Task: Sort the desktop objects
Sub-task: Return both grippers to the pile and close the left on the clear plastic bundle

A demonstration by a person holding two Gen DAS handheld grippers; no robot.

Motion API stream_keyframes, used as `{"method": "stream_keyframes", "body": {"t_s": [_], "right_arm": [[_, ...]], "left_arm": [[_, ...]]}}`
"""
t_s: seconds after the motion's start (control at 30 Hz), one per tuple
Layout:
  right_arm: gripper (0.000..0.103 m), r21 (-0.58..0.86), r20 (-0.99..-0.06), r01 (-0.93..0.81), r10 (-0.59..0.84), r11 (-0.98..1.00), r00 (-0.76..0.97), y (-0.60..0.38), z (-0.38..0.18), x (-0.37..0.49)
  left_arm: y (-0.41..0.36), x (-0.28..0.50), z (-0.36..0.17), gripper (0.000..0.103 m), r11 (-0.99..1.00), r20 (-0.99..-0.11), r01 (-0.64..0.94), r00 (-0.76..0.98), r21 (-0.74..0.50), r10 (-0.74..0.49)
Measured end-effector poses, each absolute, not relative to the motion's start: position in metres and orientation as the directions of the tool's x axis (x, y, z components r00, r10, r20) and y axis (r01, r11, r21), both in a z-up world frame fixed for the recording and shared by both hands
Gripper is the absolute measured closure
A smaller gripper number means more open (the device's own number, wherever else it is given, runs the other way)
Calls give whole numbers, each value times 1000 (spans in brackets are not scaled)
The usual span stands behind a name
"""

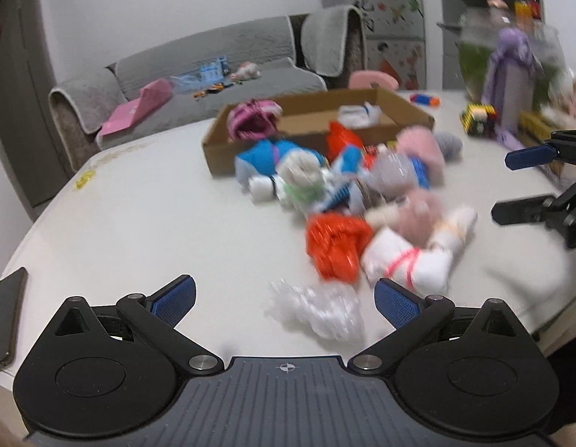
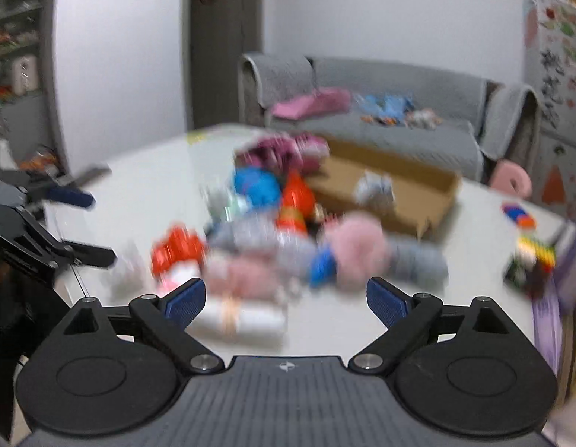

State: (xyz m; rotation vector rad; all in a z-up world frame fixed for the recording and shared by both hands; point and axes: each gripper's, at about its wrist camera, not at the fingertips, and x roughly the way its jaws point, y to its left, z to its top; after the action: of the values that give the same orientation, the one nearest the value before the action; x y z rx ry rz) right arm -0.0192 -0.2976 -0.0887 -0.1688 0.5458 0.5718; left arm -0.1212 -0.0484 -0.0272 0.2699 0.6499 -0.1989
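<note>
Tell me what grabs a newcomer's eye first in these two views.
A jumbled heap of bright rolled bundles fills the middle of the white table, with an orange-red one nearest the left tool. Behind the heap lies a shallow cardboard box with a pink bundle at its left end. Both tools stand open and empty, the right tool facing the same heap.

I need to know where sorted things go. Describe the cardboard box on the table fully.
The cardboard box is a shallow, open-topped brown tray, apparently corrugated card, lying flat on the white table behind the pile of bundles. A pink bundle sits at its left end, a white one inside. Blue and red bundles seem to crowd its front wall.
</note>
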Motion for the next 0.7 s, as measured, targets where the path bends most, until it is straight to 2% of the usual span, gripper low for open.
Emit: {"method": "stream_keyframes", "body": {"t_s": [0.1, 0.37, 0.7], "right_arm": [[11, -27, -574, -540, 429, 841, 697, -285, -104, -21], [13, -23, -613, -522, 400, 853, 681, -259, -123, -9], [13, -21, -617, -520, 398, 854, 679, -252, -125, -21]], "left_arm": [[-46, -118, -38, 0, 940, -609, 276, 786, 200, -101], [-37, -108, -64, 0, 937, -636, 325, 752, 130, -173], [-23, -102, -70, 0, 940, -633, 340, 733, 27, -247]]}}
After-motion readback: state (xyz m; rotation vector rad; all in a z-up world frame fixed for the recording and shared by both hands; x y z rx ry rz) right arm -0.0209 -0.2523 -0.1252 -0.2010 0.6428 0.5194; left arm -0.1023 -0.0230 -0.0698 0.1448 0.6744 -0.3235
